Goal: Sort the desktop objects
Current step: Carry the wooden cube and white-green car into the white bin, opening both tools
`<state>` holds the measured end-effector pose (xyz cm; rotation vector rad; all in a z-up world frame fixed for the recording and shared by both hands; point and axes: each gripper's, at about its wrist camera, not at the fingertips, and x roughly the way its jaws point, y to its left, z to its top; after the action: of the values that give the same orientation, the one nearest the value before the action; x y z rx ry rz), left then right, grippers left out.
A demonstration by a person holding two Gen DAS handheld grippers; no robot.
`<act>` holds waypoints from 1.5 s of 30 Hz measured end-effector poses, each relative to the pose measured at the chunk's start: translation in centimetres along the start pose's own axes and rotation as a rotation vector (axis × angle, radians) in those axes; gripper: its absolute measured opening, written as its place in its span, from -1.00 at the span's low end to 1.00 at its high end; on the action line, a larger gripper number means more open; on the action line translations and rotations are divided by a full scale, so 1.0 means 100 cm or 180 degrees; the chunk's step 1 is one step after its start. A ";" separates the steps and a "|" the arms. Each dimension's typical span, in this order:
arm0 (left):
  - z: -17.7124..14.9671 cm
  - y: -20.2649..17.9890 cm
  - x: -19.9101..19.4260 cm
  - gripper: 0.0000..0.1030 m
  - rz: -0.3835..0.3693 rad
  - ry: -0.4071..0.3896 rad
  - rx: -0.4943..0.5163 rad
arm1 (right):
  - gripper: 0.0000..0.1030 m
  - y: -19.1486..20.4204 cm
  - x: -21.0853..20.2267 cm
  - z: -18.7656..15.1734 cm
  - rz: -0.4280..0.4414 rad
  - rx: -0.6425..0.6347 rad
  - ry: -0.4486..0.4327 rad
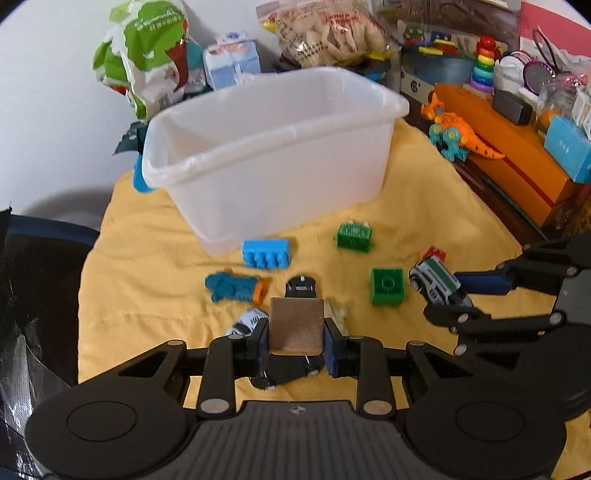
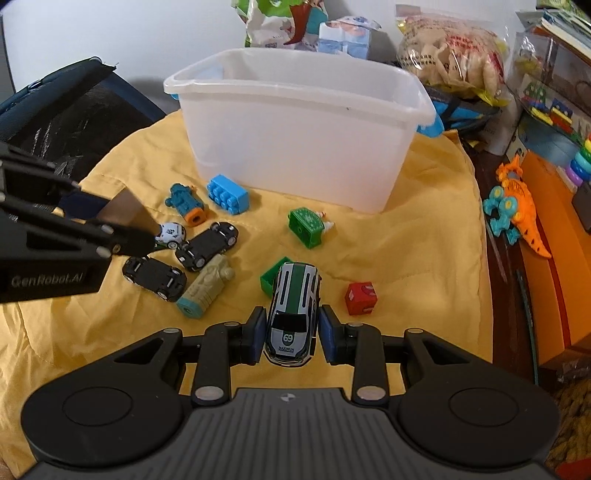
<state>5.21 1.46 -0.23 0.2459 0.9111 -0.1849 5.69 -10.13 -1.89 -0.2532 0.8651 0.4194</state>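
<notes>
My left gripper [image 1: 296, 341] is shut on a brown square block [image 1: 296, 325], held above two black toy cars [image 2: 207, 240] and a small white car [image 2: 170, 233]. My right gripper [image 2: 291, 330] is shut on a white and green toy car [image 2: 293, 312] numbered 69, also visible in the left wrist view [image 1: 437, 286]. On the yellow cloth [image 2: 406, 266] lie a blue brick [image 2: 226, 194], a teal and orange piece [image 2: 185, 201], green bricks [image 2: 308, 226], a beige piece [image 2: 207, 286] and a red cube [image 2: 361, 298]. A clear plastic bin [image 2: 295, 147] stands behind them.
Bags [image 2: 450, 59] and a boxed carton [image 2: 345, 35] stand behind the bin. An orange and teal toy dinosaur [image 2: 517, 206], an orange box [image 1: 517, 162] and a ring stacker [image 1: 484, 62] crowd the right side. A dark chair [image 2: 66, 118] is at the left.
</notes>
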 end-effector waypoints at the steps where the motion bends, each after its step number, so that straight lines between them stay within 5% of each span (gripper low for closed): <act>1: 0.003 0.000 -0.001 -0.37 0.0011 -0.0020 0.0003 | -0.34 0.001 -0.001 0.002 0.0003 -0.0019 -0.0016; 30: 0.103 0.032 -0.026 -0.37 0.0202 -0.0590 -0.0056 | -0.34 -0.016 -0.043 0.101 -0.0112 -0.0153 -0.0709; 45: 0.158 0.053 0.025 -0.37 0.0327 -0.0564 -0.0068 | -0.34 -0.040 -0.003 0.162 -0.0167 -0.0143 -0.0745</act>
<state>20.04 1.83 7.81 0.2517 0.7225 -0.1000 18.33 -7.63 8.65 -0.2620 0.6191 0.4108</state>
